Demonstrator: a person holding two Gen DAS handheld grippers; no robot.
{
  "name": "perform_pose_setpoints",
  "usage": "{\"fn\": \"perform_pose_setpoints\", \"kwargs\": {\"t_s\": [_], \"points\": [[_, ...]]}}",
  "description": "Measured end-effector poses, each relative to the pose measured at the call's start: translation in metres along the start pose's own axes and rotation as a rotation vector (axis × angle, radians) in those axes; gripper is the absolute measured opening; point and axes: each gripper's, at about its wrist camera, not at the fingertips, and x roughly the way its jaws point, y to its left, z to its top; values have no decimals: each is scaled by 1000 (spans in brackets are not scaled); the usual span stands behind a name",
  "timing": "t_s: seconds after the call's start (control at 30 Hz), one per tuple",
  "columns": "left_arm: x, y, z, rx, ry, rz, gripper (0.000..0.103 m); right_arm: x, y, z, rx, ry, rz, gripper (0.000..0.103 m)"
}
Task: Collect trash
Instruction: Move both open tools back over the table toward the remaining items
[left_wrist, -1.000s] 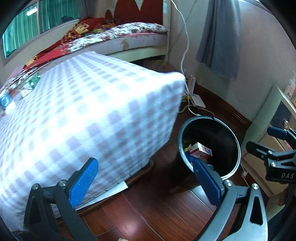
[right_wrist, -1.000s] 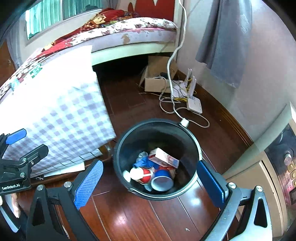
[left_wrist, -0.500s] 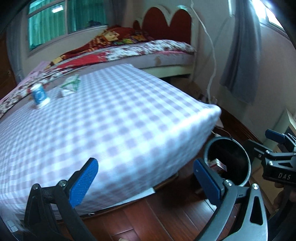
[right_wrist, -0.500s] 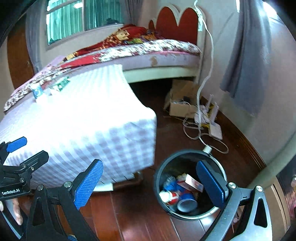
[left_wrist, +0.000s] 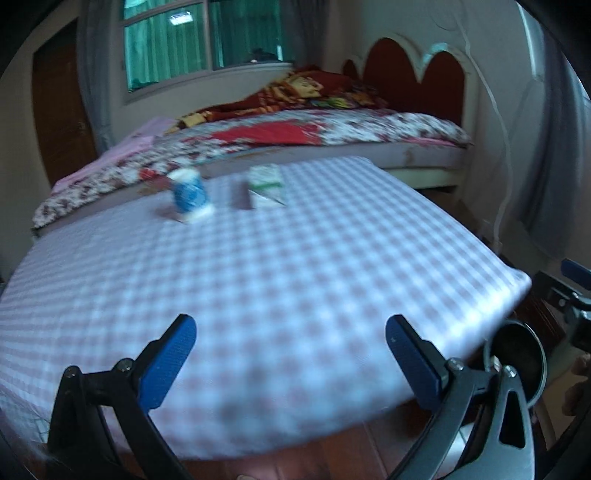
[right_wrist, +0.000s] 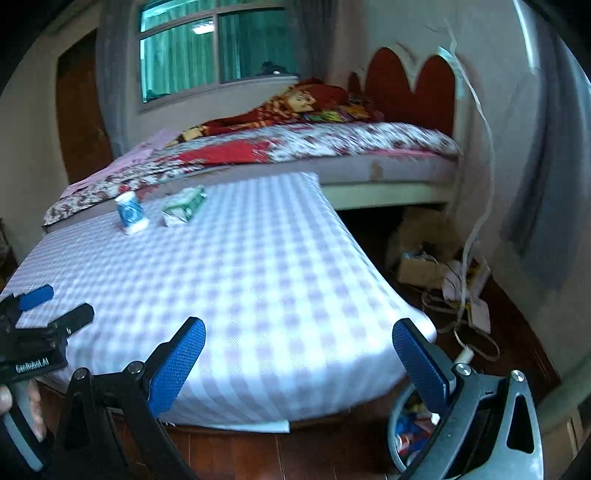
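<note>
At the far edge of the checked surface (right_wrist: 258, 280) a blue cup (right_wrist: 130, 214) and green carton (right_wrist: 184, 206) now show, both views having swung up from the bin (right_wrist: 410, 439). Both grippers, left (left_wrist: 290, 363) and right (right_wrist: 299, 365), are spread wide, empty; those two look next.

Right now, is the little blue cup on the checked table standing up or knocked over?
Standing up. The blue cup sits upright on the checked table, wide end down, beside the green carton, which lies flat.
</note>
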Motion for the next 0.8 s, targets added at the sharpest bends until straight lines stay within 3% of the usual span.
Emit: {"fn": "perform_pose_setpoints", "kwargs": {"t_s": [0.13,0.27,0.43,0.63,0.8], "points": [[6,37,29,-6,-6,56,102,12,26,23,-16,-30,63,102],[10,73,46,-26,-7,116,102,31,60,47,-62,3,134,102],[29,108,52,-83,2,117,102,62,107,74,-117,11,201,102],[71,138,55,-125,20,126,102,126,159,99,-197,45,230,102],[113,162,64,-158,37,140,102,196,183,125,-178,82,241,99]]}}
